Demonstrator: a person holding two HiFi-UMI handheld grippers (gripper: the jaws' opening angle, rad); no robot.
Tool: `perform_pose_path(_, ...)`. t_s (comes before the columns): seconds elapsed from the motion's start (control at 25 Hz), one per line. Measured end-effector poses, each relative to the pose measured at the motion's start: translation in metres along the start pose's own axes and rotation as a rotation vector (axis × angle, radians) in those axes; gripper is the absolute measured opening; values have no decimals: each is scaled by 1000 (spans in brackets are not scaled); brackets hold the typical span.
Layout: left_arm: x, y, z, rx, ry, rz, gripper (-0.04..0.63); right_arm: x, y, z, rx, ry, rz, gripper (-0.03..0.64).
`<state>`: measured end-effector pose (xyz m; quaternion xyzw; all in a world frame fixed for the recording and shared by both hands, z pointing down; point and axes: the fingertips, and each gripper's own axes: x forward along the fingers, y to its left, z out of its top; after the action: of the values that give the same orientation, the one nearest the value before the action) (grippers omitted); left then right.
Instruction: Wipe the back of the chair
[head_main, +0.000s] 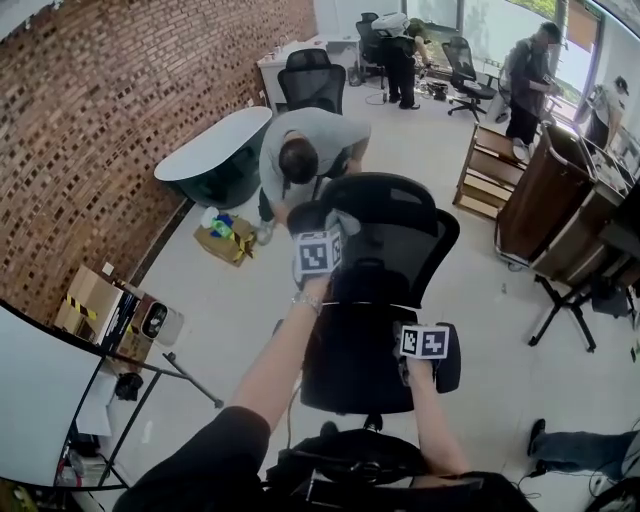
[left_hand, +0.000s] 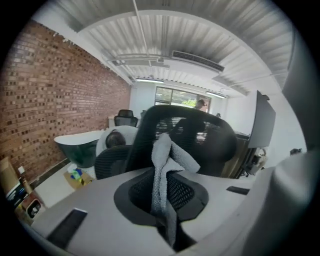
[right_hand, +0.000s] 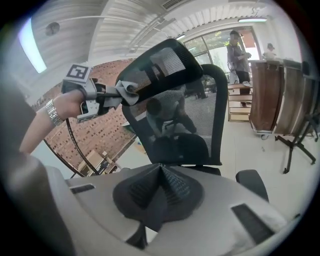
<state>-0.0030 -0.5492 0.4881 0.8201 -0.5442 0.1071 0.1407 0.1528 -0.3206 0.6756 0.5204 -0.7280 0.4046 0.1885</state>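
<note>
My left hand-held gripper (head_main: 330, 235), clamped on a grey cloth (left_hand: 165, 165), is at the office chair's headrest (head_main: 385, 195), centre frame. I judge the mesh back (head_main: 395, 255) below is mostly yet to be wiped. The right hand-held gripper (right_hand: 160, 187) is closed and empty.

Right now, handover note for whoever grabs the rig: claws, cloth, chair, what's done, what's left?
Left claw: shut on the grey cloth, raised to one side edge of the headrest; the cloth looks to be touching it.
Right claw: shut, empty, held low behind the backrest.
Chair: black mesh, its back towards you.
Done: cloth in hand and at the top of the chair; how much is wiped cannot be told.
Left: probably wipe across the headrest, then down the backrest.
</note>
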Motion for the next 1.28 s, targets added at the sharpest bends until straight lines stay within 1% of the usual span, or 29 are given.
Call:
perform_pose_path(0.08,-11,38,-3,-31,-5,82,29,5,6,0,-13,8,13,6)
perform_pose_path(0.12,-15,49,-4,-45,-7,106,29,7,8,1,-18,11,17,5)
perform_pose_path(0.16,-18,53,-4,-52,-9,114,30,8,8,2,-24,11,21,5)
perform_pose_path(0.24,-20,40,-10,-42,0,83,29,10,10,2,-32,14,27,6)
perform_pose_path(0.28,-19,23,-16,-30,10,46,29,12,11,-1,-30,24,29,6)
perform_pose_path(0.36,-13,-32,-27,-15,26,-68,29,16,12,-7,-25,40,31,5)
perform_pose_path(0.44,-4,-101,-35,-4,41,-202,29,18,10,-10,-21,41,31,5)
perform_pose_path(0.56,14,-201,-48,48,70,-385,29,12,4,-17,9,44,22,6)
perform_pose_path(0.64,27,-246,-59,86,102,-451,29,4,-6,-20,32,33,3,5)
perform_pose_path(0.68,35,-257,-64,101,117,-462,29,-1,-11,-20,41,27,-6,5)
perform_pose_path(0.76,53,-259,-71,134,138,-440,29,-11,-25,-19,58,14,-24,5)
perform_pose_path(0.84,71,-242,-77,144,162,-386,29,-23,-44,-19,85,-3,-47,5)
perform_pose_path(0.88,78,-230,-78,127,169,-360,29,-29,-54,-21,101,-10,-60,5)
perform_pose_path(0.96,84,-200,-76,60,173,-315,29,-35,-70,-27,128,-12,-83,5)
perform_pose_path(1.04,85,-165,-70,12,162,-258,29,-37,-78,-29,145,-12,-94,5)
perform_pose_path(1.16,79,-105,-62,-22,141,-150,29,-33,-76,-19,137,-33,-87,5)
perform_pose_path(1.28,59,-36,-69,-66,130,-20,29,-21,-57,-3,102,-67,-53,6)
